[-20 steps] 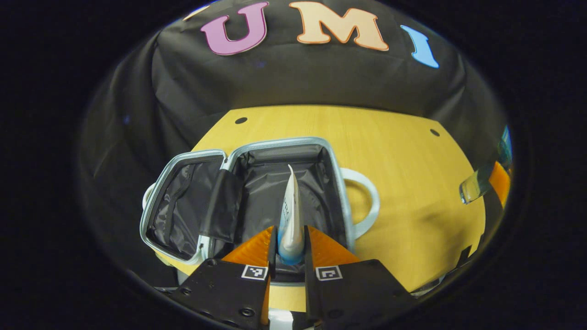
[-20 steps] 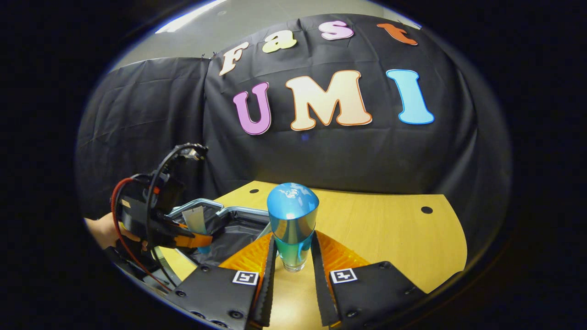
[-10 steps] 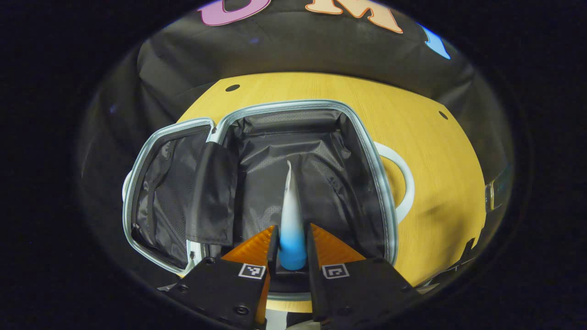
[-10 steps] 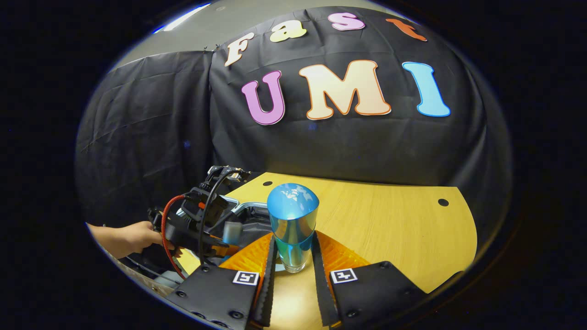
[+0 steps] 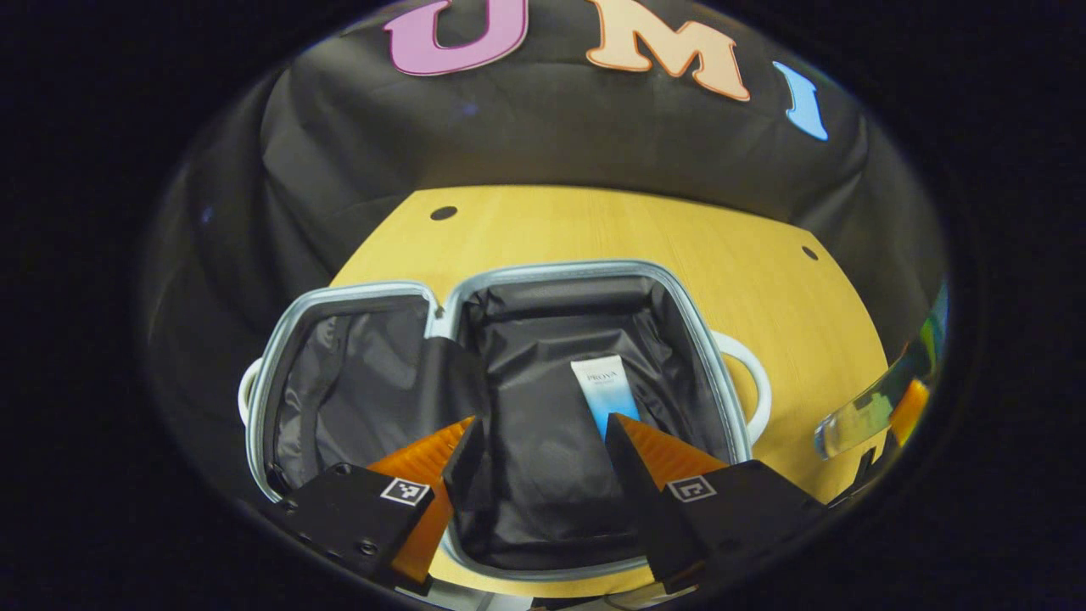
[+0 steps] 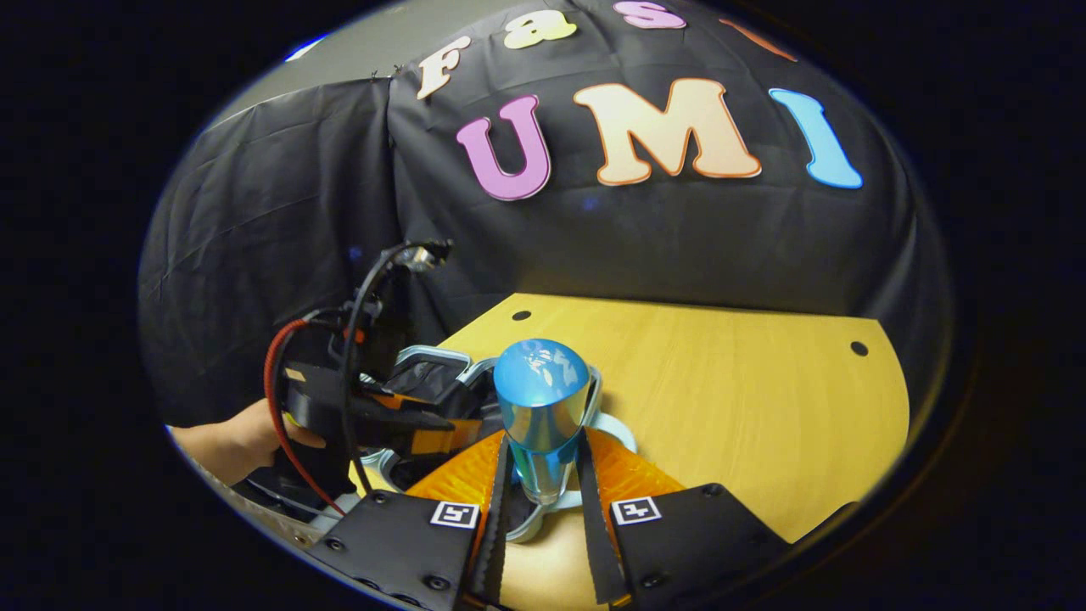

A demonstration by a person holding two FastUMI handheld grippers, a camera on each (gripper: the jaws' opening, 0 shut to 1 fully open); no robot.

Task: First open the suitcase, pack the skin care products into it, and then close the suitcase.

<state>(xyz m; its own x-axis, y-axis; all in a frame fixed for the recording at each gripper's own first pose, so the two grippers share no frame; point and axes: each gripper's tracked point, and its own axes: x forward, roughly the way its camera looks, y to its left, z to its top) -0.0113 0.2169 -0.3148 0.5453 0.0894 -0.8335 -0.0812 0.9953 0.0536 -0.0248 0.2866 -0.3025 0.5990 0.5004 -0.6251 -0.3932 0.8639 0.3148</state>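
The tube (image 5: pixel 603 392) lay flat in the right-hand half of the open suitcase (image 5: pixel 560 273), white at the far end fading to blue near its cap, with small printed lettering across the white part, too fine to be sure of. The left hand-held gripper (image 5: pixel 536 441) hung over that same half, fingers spread wide and gripping nothing; the tube's blue end sat just beside the right finger (image 5: pixel 632 441), partly tucked behind it. The suitcase showed a pale silvery zip rim, black crinkled lining in both halves and a white loop handle (image 5: pixel 751 395) on its right side, resting on the yellow wooden bench (image 5: pixel 679 246).

In the right gripper view, the right hand-held gripper (image 6: pixel 541 475) was clamped on a bottle (image 6: pixel 540 407): clear blue-green body, glossy blue domed cap pointing forward, both fingers pressed on its sides. It hovered above the suitcase's handle, near the rim. To its left sat the other gripper's body with a red cable (image 6: pixel 276 407) and black cable, a hand (image 6: pixel 233 433) gripping it from behind. Small square coded markers sat on each gripper's finger mounts.
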